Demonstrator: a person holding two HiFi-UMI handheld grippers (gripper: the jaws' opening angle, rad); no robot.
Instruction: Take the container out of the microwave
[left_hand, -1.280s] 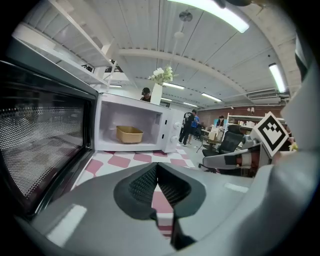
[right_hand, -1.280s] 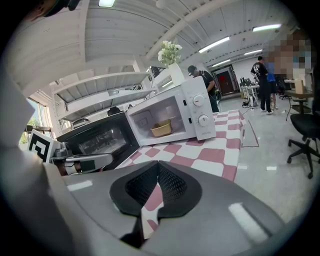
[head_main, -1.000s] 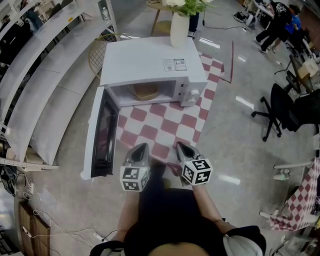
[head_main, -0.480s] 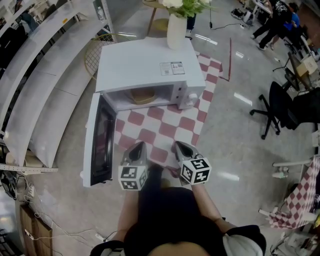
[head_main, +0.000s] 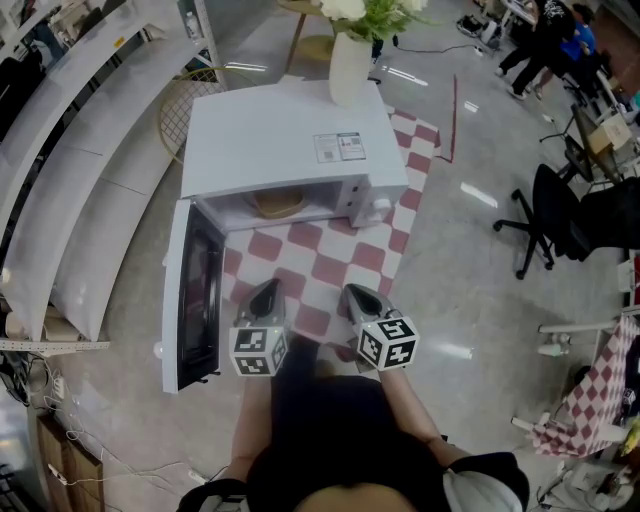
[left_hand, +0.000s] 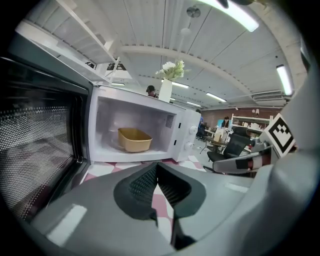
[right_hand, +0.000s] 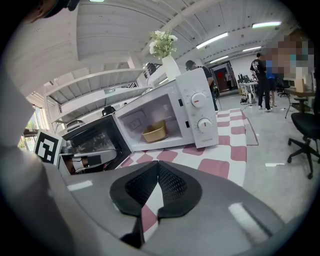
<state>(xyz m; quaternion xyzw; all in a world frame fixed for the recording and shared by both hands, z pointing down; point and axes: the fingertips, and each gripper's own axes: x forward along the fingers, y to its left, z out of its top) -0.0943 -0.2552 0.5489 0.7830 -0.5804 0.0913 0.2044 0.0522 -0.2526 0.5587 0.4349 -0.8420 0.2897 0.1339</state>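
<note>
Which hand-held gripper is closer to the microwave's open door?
The left hand-held gripper: it is next to the open black-windowed door of the white microwave; the right hand-held gripper is farther off.

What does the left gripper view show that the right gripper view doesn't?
Only the left gripper view: the right gripper with its marker cube, at the picture's right edge.
Only the right gripper view: the left gripper with its marker cube, low at the left, in front of the open door.
Both: the microwave with its door swung open, the tan container inside, the vase on top, the checkered cloth, and each view's own jaws closed with nothing held.
</note>
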